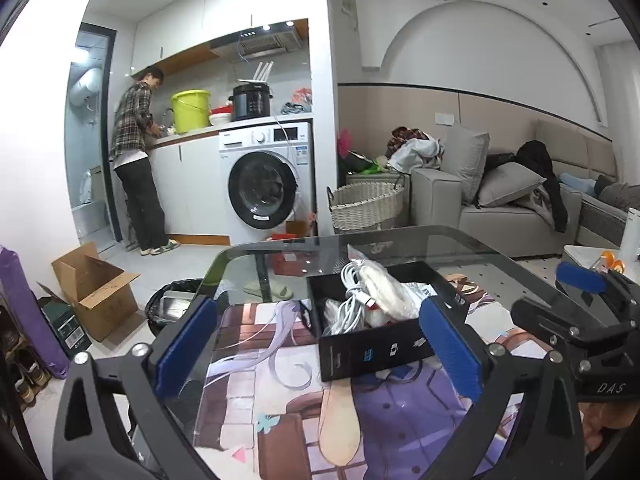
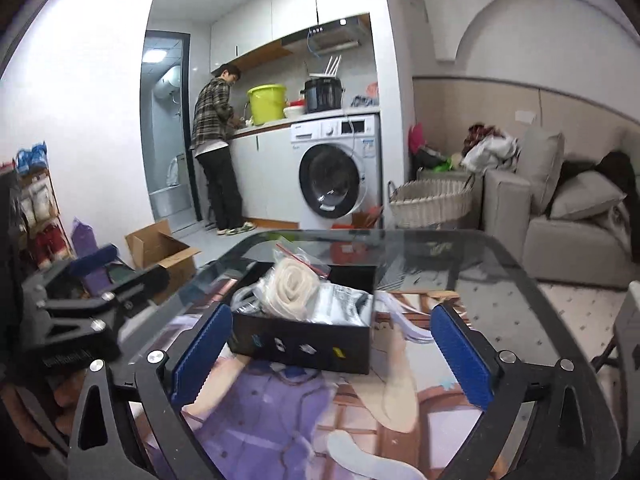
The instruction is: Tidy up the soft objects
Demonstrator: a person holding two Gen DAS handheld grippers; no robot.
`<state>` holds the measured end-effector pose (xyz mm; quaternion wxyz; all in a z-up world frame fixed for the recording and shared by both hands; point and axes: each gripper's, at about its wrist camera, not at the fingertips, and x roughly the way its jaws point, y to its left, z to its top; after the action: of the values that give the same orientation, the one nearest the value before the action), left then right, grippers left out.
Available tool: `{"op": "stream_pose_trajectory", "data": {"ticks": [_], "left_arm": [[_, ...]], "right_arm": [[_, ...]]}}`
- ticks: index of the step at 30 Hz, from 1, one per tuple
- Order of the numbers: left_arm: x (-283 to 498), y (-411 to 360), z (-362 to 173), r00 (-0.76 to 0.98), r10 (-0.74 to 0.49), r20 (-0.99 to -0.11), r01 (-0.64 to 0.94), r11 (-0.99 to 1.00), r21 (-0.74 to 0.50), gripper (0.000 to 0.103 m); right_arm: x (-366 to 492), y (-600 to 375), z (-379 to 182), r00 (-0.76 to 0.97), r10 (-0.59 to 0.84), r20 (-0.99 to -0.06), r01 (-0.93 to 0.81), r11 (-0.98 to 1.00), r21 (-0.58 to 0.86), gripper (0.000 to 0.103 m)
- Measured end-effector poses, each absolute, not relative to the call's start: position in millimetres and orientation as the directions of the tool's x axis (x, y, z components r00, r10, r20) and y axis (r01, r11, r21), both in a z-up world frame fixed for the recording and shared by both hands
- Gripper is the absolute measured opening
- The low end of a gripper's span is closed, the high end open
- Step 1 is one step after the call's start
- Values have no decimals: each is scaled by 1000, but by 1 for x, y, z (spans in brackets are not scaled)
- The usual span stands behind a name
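Blue pads [image 1: 188, 344]: nearest the lens, lining my left jaws [image 1: 320, 352]; those stand at full spread, nothing clamped.
Right jaws [image 2: 332, 356]: likewise wide apart and empty, hovering over the worktop [image 2: 500, 280].
Printed mat [image 1: 248, 384]: flat on the glass, beneath both pairs of jaws, cushioning the box.
Black box [image 1: 372, 352]: open-topped, on the mat, serving as the collecting bin for the soft items.
White cable [image 1: 352, 300]: coiled inside the box.
Cream cloth roll [image 2: 290, 288]: inside the box, partly in a zip bag [image 2: 304, 258] that pokes above the rim.
Position, left: box sits ahead, its right end just behind my right-side pad; no contact that I can tell.
Position, right: box lies ahead between my pads, nearer the left one, untouched.
Judgement: contents look deposited; jaws free for another item.
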<state>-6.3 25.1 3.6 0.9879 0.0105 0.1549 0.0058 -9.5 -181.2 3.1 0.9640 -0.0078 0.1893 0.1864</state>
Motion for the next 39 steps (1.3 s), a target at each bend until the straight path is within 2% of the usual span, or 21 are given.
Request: {"op": "stream_pose_trajectory", "data": {"ticks": [8,17,39], "left_arm": [[-7,17,-26,922,17,-387,-18,1000,2,103],[-9,17,-37,912,24,-410,-28,1000,-5,103],[-12,19,-29,925,23,-380,-32,999,-18,103]], "right_arm": [[-21,-193,-21,884,305,-355,-321,947,13,102],[-22,-190,-30,877,304,-371,-326,945,4,102],[-19,-181,-35,869,307,-387,-334,942,-3,102]]}}
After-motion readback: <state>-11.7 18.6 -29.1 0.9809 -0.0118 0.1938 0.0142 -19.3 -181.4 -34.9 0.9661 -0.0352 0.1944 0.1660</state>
